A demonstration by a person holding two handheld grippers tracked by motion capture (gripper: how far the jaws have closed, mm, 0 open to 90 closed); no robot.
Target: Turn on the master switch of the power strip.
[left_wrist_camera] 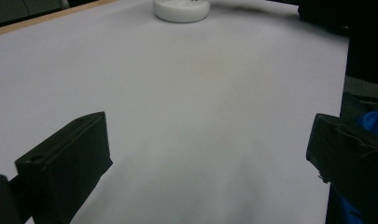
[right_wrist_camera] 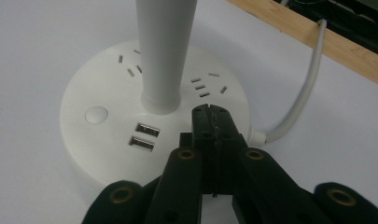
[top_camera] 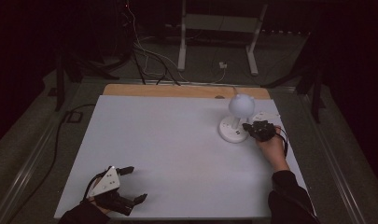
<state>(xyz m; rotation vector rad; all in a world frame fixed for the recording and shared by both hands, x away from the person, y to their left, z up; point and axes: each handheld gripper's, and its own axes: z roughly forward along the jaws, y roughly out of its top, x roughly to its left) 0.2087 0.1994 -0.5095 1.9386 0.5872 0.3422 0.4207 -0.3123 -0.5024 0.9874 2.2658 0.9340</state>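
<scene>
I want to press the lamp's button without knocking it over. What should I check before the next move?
1. Right gripper shut, so the tip can push: ok, jaws closed together with nothing between them.
2. Tip lined up on the round button: not ok, it sits over the base beside the stem, right of the USB ports.
3. Tip touching the base: cannot tell.
4. Lamp upright on the table: ok.
5. Cable clear of the tip: ok, it leaves the base on the far side from the button.
6. Left gripper out of the way: ok, open, at the near edge.
</scene>
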